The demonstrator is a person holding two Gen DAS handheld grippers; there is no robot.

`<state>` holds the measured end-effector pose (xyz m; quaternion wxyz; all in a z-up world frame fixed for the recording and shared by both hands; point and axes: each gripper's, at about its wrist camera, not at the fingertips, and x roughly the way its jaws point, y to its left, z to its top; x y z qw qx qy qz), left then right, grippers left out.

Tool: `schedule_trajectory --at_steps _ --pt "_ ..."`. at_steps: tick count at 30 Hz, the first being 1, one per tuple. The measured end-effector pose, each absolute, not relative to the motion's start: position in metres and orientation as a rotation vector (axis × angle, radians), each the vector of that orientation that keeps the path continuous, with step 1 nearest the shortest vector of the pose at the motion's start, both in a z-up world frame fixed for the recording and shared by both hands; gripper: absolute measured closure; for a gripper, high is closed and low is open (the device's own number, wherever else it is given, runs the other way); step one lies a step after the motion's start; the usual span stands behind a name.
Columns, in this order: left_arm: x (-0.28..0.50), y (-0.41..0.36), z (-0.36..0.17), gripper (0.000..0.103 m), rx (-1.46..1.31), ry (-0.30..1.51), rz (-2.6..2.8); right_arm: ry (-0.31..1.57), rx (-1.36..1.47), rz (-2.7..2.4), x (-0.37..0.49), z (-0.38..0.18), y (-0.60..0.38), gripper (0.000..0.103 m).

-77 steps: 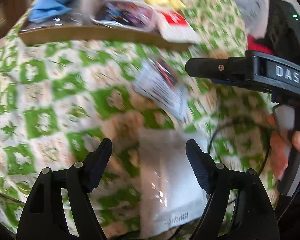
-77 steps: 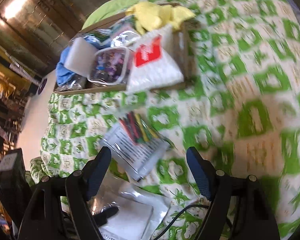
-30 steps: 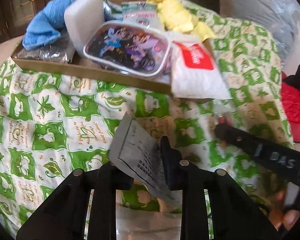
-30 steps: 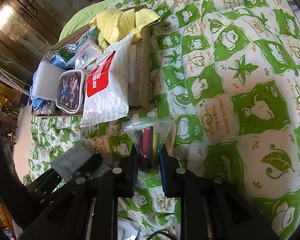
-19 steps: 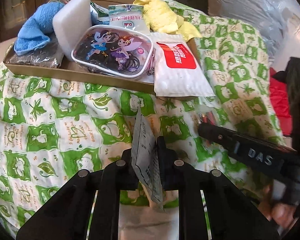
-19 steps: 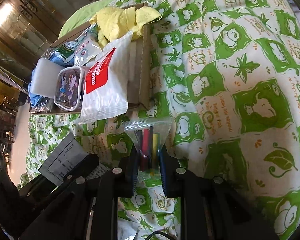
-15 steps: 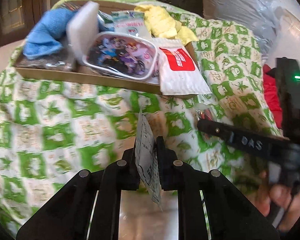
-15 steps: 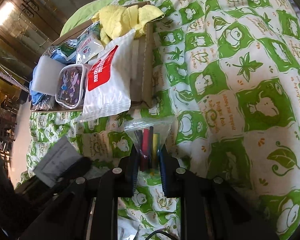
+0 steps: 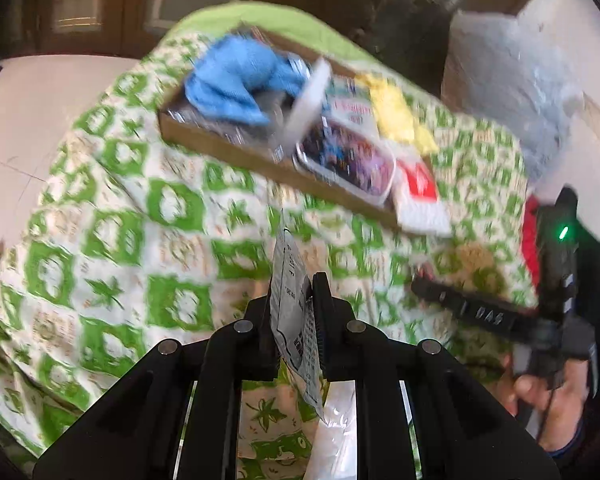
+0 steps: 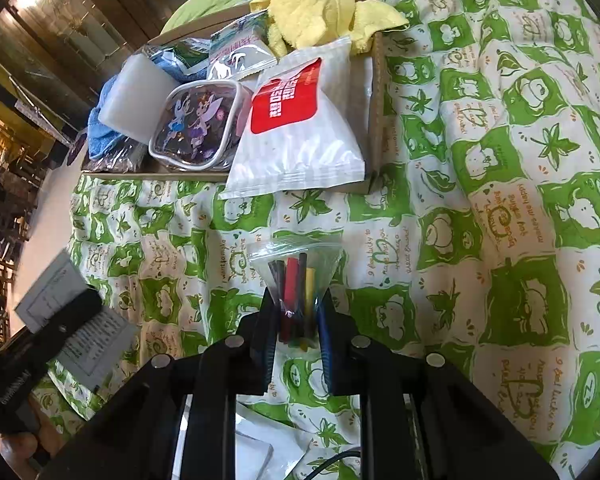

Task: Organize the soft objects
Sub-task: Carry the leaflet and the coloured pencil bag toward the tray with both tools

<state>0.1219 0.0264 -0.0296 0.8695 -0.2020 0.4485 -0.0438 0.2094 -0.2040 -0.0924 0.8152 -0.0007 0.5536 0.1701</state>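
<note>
Currently carrying 2 packets at once, 1 per tool. Left tool (image 9: 292, 312) clamped on a flat printed packet (image 9: 290, 300), held edge-on and upright between the pads, lower end drooping below them. Right tool (image 10: 296, 320) clamped on a clear zip bag of coloured sticks (image 10: 294, 280), mouth of the bag fanning out ahead of the tips. Both loads lifted off the green-and-white bedspread (image 10: 500, 200), well short of the cardboard tray (image 10: 376, 92) lying ahead of both tools.

Tray already crowded: white pouch with a red label (image 10: 300, 128) hanging over the near rim, fairy-print zip case (image 10: 198, 124) beside it, white foam block (image 10: 134, 100), blue cloth (image 9: 236, 80) and yellow cloth (image 10: 316, 16) farther back.

Risks, as judged from here:
- Slippery film, thin grip: either packet likely to slide out on a fast swing; left view already smeared with motion.
- Little free room in the tray: a careless drop likely to land on the overhanging pouch and push it off the rim.
- Both tools heading for 1 target: collision possible near the tray edge.
- Another clear bag (image 9: 336, 432) lying below the left tool, easy to overlook.
</note>
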Motion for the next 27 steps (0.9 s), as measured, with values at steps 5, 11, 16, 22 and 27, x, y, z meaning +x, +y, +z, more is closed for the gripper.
schedule_trajectory --at_steps 5,11,16,22,27 --pt "0.116 0.069 -0.005 0.09 -0.52 0.815 0.019 1.173 0.023 0.335 0.212 -0.091 -0.211 0.085" --pt "0.113 0.12 -0.012 0.09 -0.61 0.781 0.14 1.171 0.061 0.322 0.222 -0.091 -0.224 0.085" --pt "0.113 0.128 -0.036 0.09 -0.651 0.829 0.149 1.167 0.084 0.32 0.229 -0.088 -0.236 0.085" --pt "0.118 0.105 -0.036 0.09 -0.562 0.87 0.09 1.171 0.095 0.33 0.228 -0.088 -0.235 0.085" --pt "0.125 0.067 -0.034 0.09 -0.423 0.902 0.006 1.165 0.104 0.325 0.226 -0.086 -0.234 0.085"
